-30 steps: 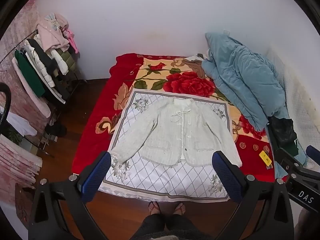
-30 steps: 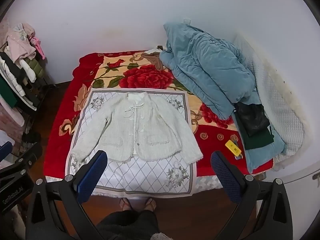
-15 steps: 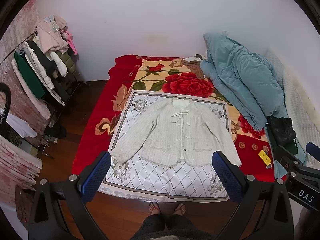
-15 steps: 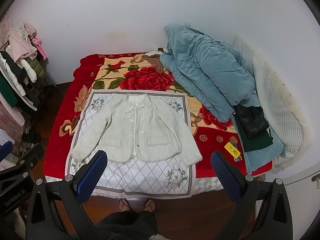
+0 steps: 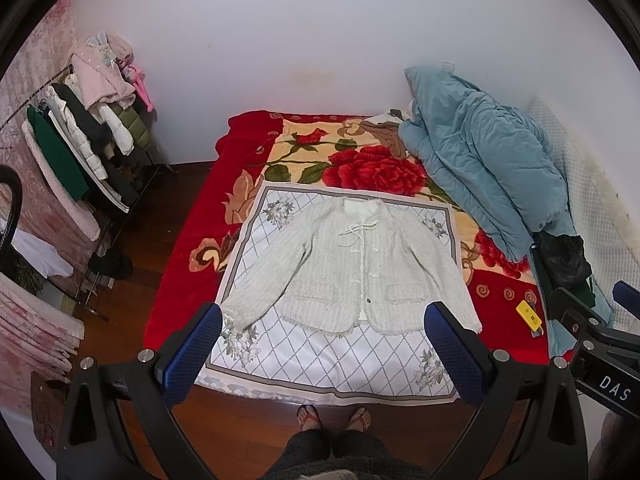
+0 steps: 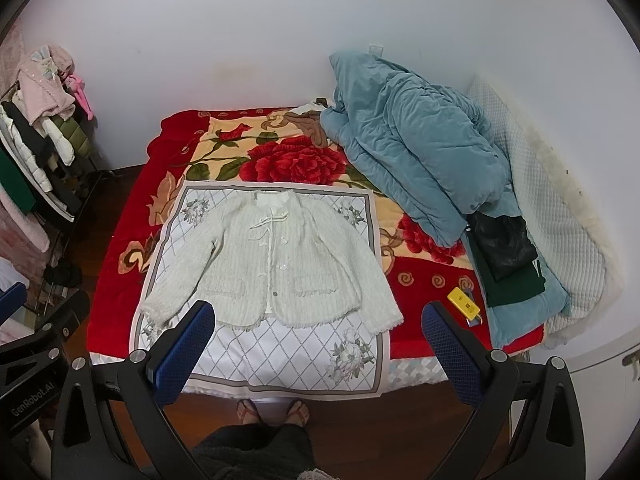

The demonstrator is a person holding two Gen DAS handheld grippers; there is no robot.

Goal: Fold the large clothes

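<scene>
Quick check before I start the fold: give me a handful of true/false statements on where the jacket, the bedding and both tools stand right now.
1. The white jacket lies flat, front up, sleeves spread, on the diamond-patterned cloth. True.
2. The left tool is clamped on a sleeve. False: it is open, held above the bed, touching nothing.
3. The blue quilt is heaped on the bed, on the person's right of the jacket. True.
4. The right tool is open and holds nothing. True.
5. The yellow object rests on the jacket. False: it lies on the red blanket, apart from the jacket, near the quilt.
6. The jacket is already folded in half. False: no fold is made yet.
</scene>
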